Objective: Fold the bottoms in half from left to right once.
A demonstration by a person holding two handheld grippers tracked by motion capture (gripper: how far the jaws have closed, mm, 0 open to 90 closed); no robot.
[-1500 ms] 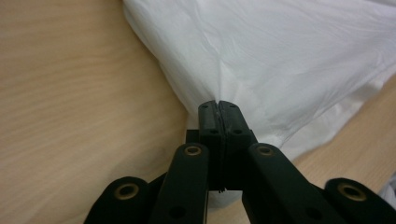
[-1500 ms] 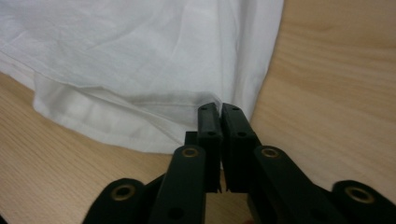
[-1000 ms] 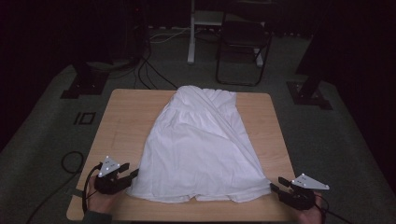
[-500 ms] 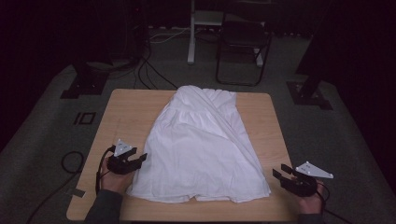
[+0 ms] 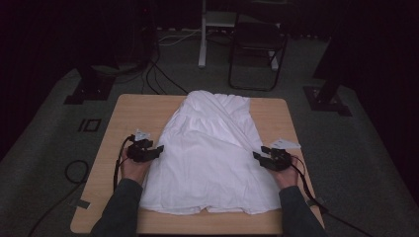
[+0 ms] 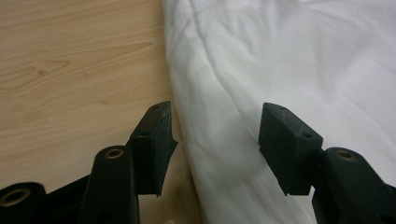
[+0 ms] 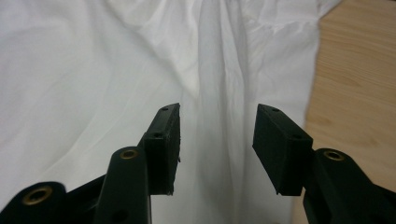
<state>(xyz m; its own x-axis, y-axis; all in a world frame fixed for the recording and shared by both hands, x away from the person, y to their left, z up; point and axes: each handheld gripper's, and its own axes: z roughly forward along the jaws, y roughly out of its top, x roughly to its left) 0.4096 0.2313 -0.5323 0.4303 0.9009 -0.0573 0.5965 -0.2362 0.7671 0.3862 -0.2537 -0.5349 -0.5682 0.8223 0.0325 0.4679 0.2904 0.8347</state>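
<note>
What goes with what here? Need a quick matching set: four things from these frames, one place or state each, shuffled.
Things:
1. white garment
2. left gripper
3. right gripper
4. folding chair

Places or states:
A. on the floor beyond the table's far edge
B. open over the cloth's left side edge
C. spread flat on the tabletop
D. open over the cloth's right side

Pairs: 1-C, 2-B, 3-D, 4-A

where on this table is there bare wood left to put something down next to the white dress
Bare wood shows at the table's two far corners beside the dress's narrow top, widest at far left. A strip runs down the left edge past the left gripper, a thinner one right of the right gripper. The middle and near edge are covered by cloth.
</note>
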